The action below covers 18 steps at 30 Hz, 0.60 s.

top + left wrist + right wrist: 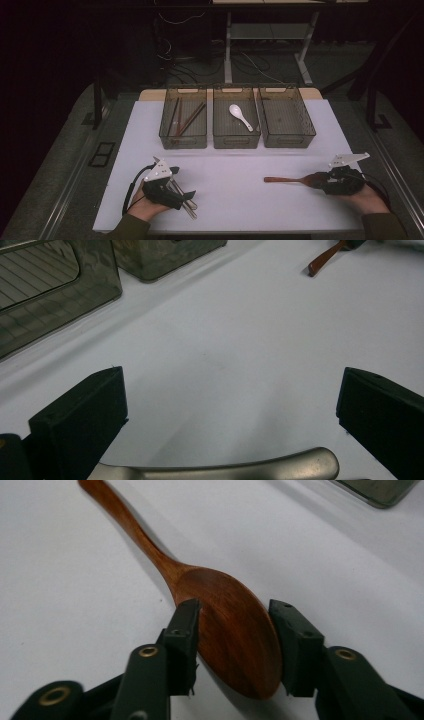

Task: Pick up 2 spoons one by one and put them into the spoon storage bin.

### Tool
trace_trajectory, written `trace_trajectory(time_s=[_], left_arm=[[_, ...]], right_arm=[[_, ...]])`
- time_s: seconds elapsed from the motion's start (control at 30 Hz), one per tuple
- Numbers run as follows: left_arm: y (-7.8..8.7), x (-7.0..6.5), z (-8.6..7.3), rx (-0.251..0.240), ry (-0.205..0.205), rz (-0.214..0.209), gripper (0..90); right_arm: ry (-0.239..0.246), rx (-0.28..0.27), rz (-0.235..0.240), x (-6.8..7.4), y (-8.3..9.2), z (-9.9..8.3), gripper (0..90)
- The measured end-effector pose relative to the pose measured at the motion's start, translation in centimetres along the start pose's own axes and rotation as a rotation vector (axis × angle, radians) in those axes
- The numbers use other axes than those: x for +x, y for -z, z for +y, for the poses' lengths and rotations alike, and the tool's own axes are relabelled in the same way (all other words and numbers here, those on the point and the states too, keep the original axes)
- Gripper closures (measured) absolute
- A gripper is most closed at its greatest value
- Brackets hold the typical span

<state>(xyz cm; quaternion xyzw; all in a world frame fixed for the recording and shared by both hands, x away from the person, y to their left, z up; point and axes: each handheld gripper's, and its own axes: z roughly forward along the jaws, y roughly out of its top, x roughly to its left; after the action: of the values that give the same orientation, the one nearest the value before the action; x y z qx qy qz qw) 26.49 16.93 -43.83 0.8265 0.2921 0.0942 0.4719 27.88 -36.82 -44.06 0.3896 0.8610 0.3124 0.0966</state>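
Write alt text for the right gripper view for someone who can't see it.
The right hand-held gripper has its two black jaws closed against the sides of a brown wooden spoon's bowl. The spoon lies on a white table, its handle running away toward the upper left.

The left claw [186,199] is held low over the counter [235,200] in the left hand [145,202], its jaws spread wide apart. The right claw [316,180] is held in the right hand [367,197], laid nearly level and pointed toward the left. Its jaws are seen closed against both sides of the bowl of a wooden spoon [220,625].
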Motion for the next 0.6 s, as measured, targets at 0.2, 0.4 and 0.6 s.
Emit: trace_trajectory(time_s=[0.2,0.4,0.6], left_arm=[[-0.01,-0.02,0.0,0.002,-0.001,-0.001,0.0],[-0.06,-0.03,-0.02,0.005,-0.001,-0.003,0.0],[-0.03,-0.02,-0.07,0.002,0.001,-0.003,0.0]], right_arm=[[0.011,-0.005,0.044,-0.03,0.16,-0.07,67.4],[0.025,-0.016,0.085,-0.05,0.41,-0.06,76.9],[0.04,-0.027,0.115,0.05,0.39,0.06,81.7]])
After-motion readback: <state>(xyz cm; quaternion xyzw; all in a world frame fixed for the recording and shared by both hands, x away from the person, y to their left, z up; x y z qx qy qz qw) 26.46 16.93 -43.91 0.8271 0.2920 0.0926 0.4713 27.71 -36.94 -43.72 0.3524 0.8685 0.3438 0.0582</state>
